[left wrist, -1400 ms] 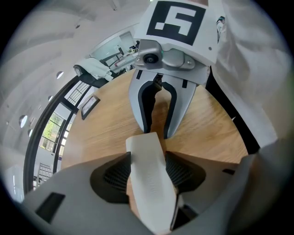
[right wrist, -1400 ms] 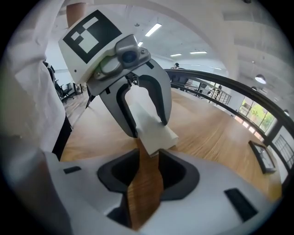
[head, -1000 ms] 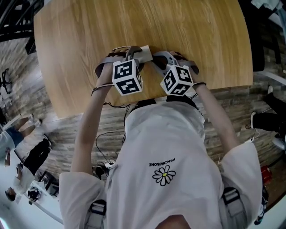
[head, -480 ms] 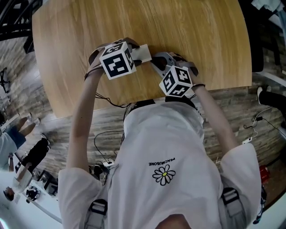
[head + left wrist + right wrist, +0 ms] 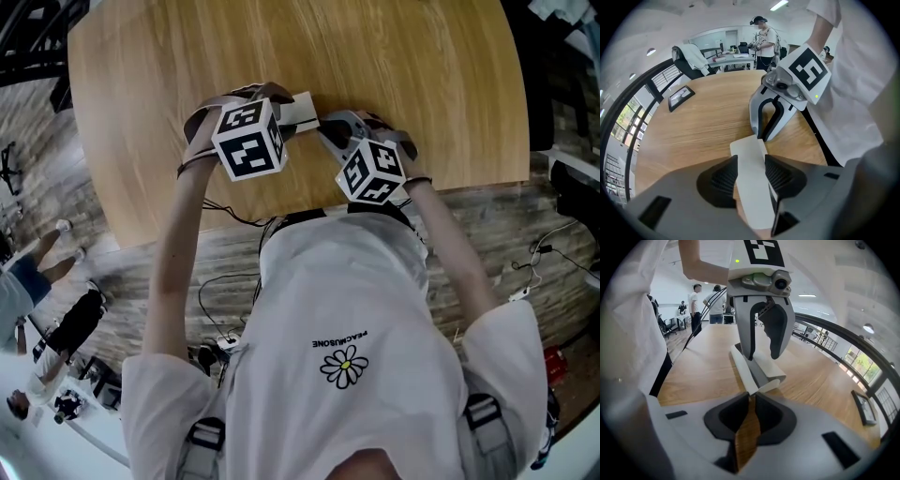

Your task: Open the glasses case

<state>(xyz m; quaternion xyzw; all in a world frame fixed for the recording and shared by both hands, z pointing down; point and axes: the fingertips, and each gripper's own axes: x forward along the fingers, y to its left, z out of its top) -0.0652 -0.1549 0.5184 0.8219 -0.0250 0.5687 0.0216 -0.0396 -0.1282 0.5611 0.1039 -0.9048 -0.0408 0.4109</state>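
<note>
The white glasses case (image 5: 302, 111) lies on the wooden table (image 5: 422, 75) near its front edge. In the left gripper view the case (image 5: 750, 187) fills the gap between my left gripper's (image 5: 751, 176) closing jaws, and both pads touch its sides. The right gripper view shows that left gripper (image 5: 759, 356) straddling the case (image 5: 764, 369) from above, with a thin flap (image 5: 743, 369) standing apart from the body. My right gripper (image 5: 751, 413) is closing, its jaws nearly together, pinching the flap's near tip. In the head view the marker cubes hide both sets of jaws.
A dark tablet (image 5: 680, 96) lies far off on the table. A chair draped with a white garment (image 5: 691, 56) and desks with people stand beyond. The table's front edge runs close below both grippers (image 5: 281, 211), against the person's white shirt.
My left gripper has swung up and to the left, away from the right one, and now stands steeper over the case. The right gripper has stayed where it was.
</note>
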